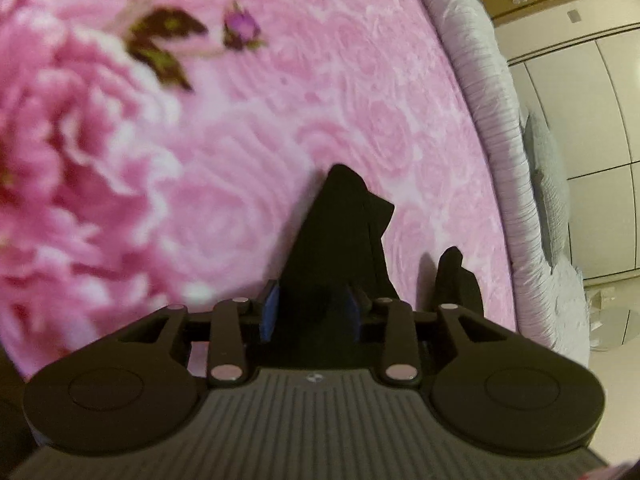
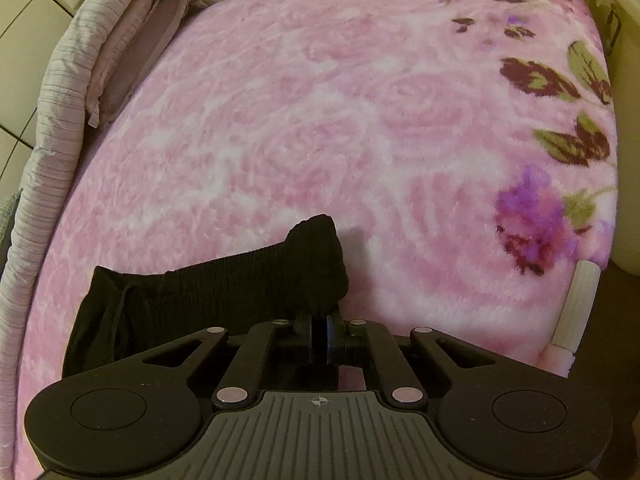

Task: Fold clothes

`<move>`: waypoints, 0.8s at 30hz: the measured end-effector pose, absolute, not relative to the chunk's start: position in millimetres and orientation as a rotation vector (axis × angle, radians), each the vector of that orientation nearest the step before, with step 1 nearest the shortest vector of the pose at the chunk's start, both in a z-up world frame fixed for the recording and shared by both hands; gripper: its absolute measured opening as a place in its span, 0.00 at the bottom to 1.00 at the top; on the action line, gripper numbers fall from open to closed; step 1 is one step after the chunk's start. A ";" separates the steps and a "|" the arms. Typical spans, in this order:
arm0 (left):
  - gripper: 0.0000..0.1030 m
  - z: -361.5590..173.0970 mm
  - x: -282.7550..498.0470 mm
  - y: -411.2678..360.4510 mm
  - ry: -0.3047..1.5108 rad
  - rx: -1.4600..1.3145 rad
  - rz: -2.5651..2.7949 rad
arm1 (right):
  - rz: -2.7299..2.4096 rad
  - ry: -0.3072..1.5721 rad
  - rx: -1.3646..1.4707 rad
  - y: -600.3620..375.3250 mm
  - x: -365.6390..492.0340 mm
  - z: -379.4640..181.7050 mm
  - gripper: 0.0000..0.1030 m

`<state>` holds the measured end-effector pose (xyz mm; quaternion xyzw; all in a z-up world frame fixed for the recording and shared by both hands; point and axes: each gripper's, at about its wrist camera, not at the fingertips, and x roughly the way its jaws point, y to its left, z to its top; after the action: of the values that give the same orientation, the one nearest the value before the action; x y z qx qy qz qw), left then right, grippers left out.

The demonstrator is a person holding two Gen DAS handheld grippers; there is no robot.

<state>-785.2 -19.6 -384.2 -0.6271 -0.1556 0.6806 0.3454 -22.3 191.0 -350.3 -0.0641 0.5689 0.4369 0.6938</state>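
Black garment, ribbed and dark, lies bunched on the pink floral blanket that covers the bed, and both my tools have hold of it. In the right wrist view it stretches from a crumpled mass at the lower left up to a raised ribbed edge directly ahead of my right hand-held gripper. That gripper's blue-padded fingers are drawn nearly together, clenched on this ribbed edge, which bulges up just past the tips.

In the left wrist view the same black garment rises in a peak straight out from between the fingers of my left hand-held gripper. Its blue pads stand somewhat apart with the cloth filling the gap between them, so it is grasping a thick fold. Another dark lump of the cloth sits just to the right of the tips.

A ruffled pale bed edge borders the blanket, with cream cabinet doors beyond it.
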 end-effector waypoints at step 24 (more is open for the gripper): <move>0.37 -328.0 -745.2 -26.6 -0.292 -1.592 1.742 | 0.966 1.315 -0.135 174.0 -31.5 -341.7 0.04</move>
<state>-745.2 -26.6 -328.0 -0.6214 -0.1141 0.6798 0.3724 -31.5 174.0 -341.7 -0.0602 0.5864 0.4309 0.6833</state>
